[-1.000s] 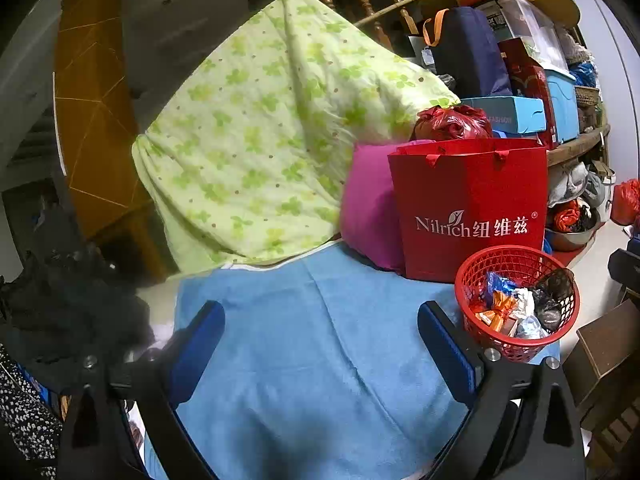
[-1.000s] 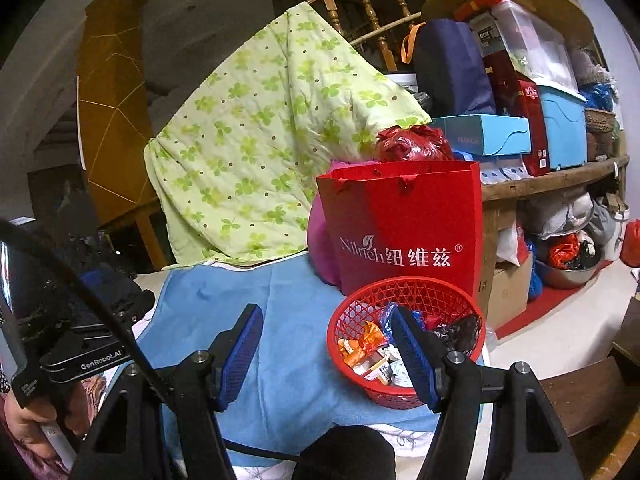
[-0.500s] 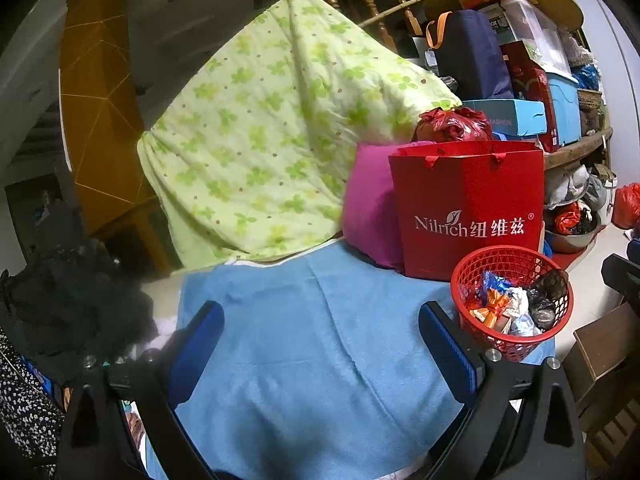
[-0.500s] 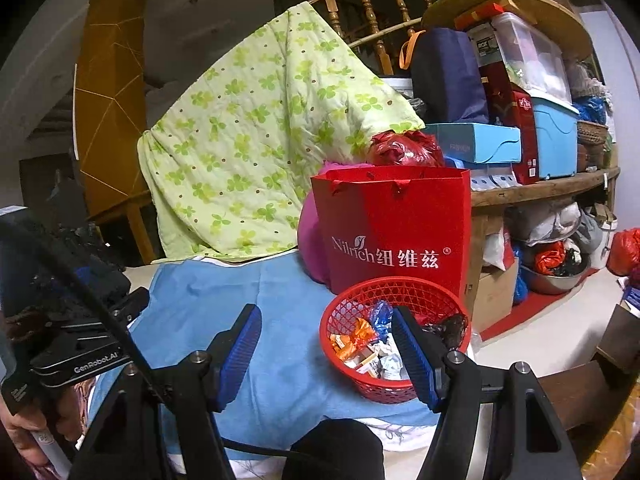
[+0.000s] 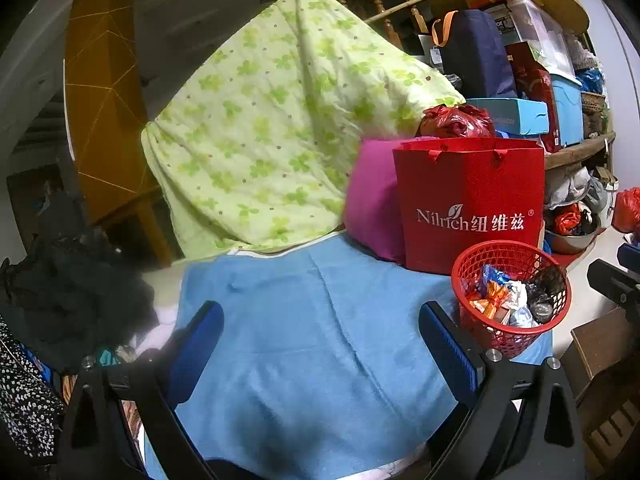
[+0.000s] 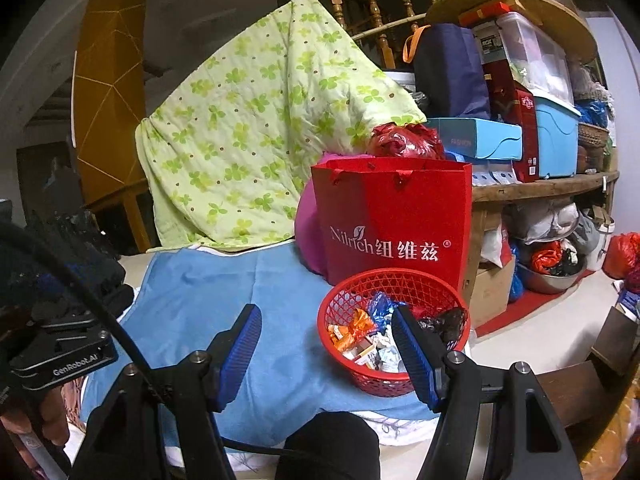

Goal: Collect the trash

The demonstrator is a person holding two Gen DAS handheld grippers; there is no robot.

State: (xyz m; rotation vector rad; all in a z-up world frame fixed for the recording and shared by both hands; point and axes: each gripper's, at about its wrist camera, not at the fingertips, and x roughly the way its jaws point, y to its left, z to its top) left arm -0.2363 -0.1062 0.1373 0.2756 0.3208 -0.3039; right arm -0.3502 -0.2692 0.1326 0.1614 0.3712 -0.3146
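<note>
Both claws are hovering over a blue towel (image 5: 320, 340) spread on a desk, each with its blue-padded jaws standing apart and nothing between them: the left claw (image 5: 320, 344) is gaping wide over bare towel, while the right claw (image 6: 326, 348) is sitting at a moderate spread, its right-hand pad overlapping the near rim of a red mesh basket (image 6: 394, 280) in the right wrist view. That basket (image 5: 516, 256) is resting at the towel's right edge, just in front of a red paper gift bag (image 5: 472, 200) printed with white lettering, and is holding the collected trash (image 6: 360, 328): crumpled orange, blue, white and dark wrappers piled loosely inside. A pink cushion (image 5: 372, 200) is leaning against the bag's left side, and a green clover-print quilt (image 5: 272, 128) is draping down behind the towel from a wooden railing. Boxes, a navy bag and plastic bins are crowding a round wooden shelf (image 6: 540, 188) at the right. At the lower left of the right wrist view, a hand (image 6: 44, 416) is gripping the black body of the other device, its cable arcing across the frame; dark fabric is lying heaped beside it, though what it is remains hard to make out in the dim corner.
</note>
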